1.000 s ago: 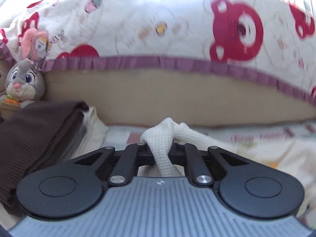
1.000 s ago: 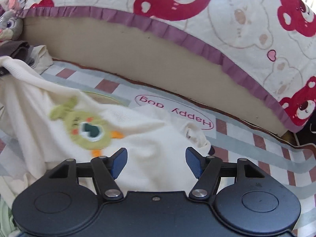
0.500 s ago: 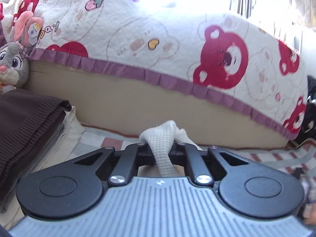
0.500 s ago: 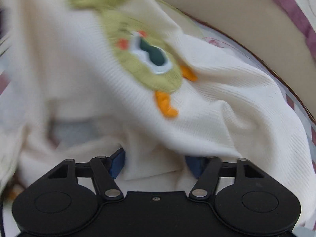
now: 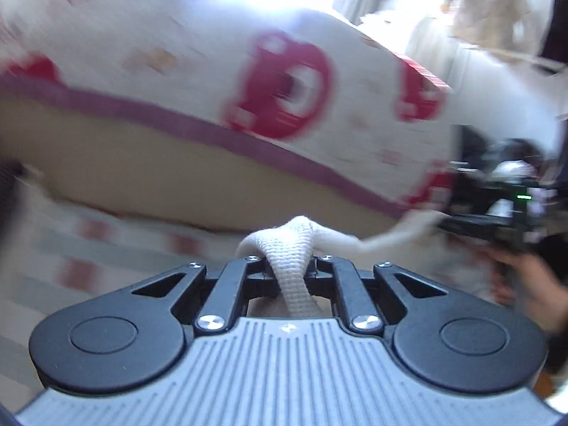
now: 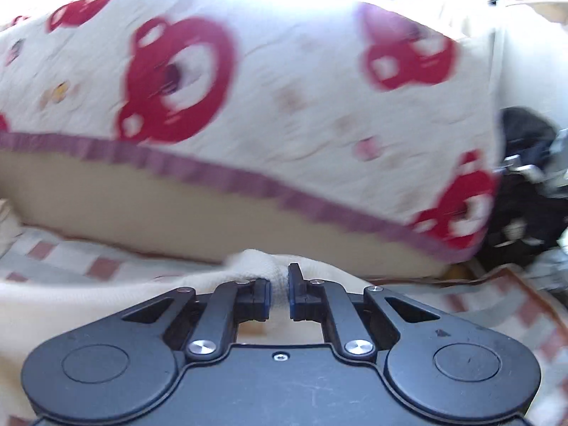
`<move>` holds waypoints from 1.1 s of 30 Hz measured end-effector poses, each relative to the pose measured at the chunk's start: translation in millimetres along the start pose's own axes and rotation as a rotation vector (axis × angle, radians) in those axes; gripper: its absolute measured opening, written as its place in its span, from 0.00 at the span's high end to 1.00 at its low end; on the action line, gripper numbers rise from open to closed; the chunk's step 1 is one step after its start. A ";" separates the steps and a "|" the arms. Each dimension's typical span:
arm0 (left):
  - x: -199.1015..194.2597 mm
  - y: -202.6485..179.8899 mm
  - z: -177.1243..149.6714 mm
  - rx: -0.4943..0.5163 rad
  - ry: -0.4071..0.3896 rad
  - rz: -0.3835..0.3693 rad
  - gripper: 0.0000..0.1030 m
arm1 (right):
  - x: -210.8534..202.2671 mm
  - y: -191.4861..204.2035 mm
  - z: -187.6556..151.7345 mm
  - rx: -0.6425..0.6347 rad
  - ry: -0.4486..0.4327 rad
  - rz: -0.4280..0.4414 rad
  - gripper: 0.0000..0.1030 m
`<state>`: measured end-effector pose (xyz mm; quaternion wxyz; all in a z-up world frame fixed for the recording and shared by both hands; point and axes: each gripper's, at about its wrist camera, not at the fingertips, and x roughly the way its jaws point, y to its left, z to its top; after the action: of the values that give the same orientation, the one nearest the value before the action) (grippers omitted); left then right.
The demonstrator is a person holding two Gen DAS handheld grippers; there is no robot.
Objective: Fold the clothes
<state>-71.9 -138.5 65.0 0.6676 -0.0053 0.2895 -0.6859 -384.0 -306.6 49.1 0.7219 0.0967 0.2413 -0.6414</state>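
A cream waffle-knit garment (image 5: 289, 248) is pinched in my left gripper (image 5: 289, 269), which is shut on a bunched edge of it. The cloth stretches away to the right toward my right gripper (image 5: 497, 209), seen there with a hand below it. In the right wrist view my right gripper (image 6: 278, 291) is shut on another edge of the same cream garment (image 6: 106, 294), which spreads to the left below the jaws. Both grippers hold the garment up above the checked bed sheet (image 6: 71, 259). Both views are blurred by motion.
A rolled quilt with red bears and a purple frill (image 6: 248, 106) lies across the back, tan underside (image 6: 159, 213) facing me; it also shows in the left wrist view (image 5: 284, 88). Dark clutter (image 6: 525, 184) sits at the far right. A bright window is behind.
My right gripper has closed on the garment's edge and lifted it. Both grippers have swung right and up; the brown folded clothes and plush rabbit have left the left view.
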 end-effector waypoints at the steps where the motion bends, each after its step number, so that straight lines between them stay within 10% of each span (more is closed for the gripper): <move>1: 4.0 -3.1 -1.0 -0.020 0.042 -0.054 0.87 | -1.1 -9.8 -6.7 -0.004 0.028 -0.024 0.91; 6: 17.1 6.9 -9.0 -0.113 0.214 -0.137 0.58 | 19.5 -49.5 -72.2 -0.013 0.291 -0.105 0.91; 14: 72.5 75.2 9.2 -0.082 0.299 0.123 0.41 | 10.1 -83.8 -174.0 -0.040 0.643 -0.103 0.88; 22: 210.5 110.0 -32.7 -0.162 0.510 0.146 0.41 | -34.3 -67.6 -111.4 -0.055 0.508 0.446 0.51; 26: 257.7 107.1 -33.0 -0.141 0.527 0.113 0.41 | -7.7 -40.2 -68.6 -0.110 0.413 0.514 0.32; 33: 336.1 111.9 -8.7 -0.072 0.590 0.207 0.41 | 118.1 43.5 -35.2 -0.381 0.421 0.456 0.31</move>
<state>-9.7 -437.4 -114.9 0.6206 0.1999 0.4937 -0.5755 -342.3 -387.7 -44.5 0.7857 0.1419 0.4721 -0.3737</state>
